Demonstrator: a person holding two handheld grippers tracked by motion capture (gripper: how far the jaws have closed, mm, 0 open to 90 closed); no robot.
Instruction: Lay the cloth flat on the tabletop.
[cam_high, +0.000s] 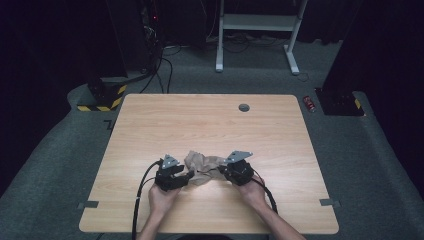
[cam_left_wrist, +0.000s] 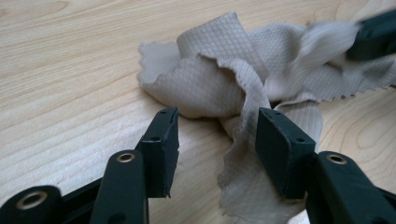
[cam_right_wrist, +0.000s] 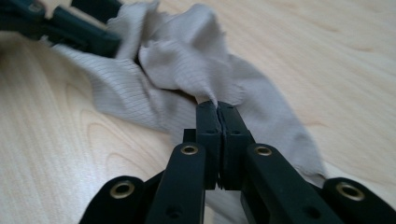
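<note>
Your only obstacle on the wooden table (cam_high: 150, 130) is the crumpled beige cloth (cam_high: 202, 167), bunched between your left gripper (cam_high: 186, 176) and right gripper (cam_high: 223, 171). The tabletop beyond it lies open right out to the round grommet (cam_high: 244, 107) near the far edge.

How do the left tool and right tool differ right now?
The left tool has its jaws apart, while the right tool has its jaws pressed together. The left tool grips nothing: a fold of the beige cloth hangs loose between its jaws, whereas the right tool pinches a peak of that cloth at its tips. Both are black, hand-held, and sit low at the cloth on the wooden table.
</note>
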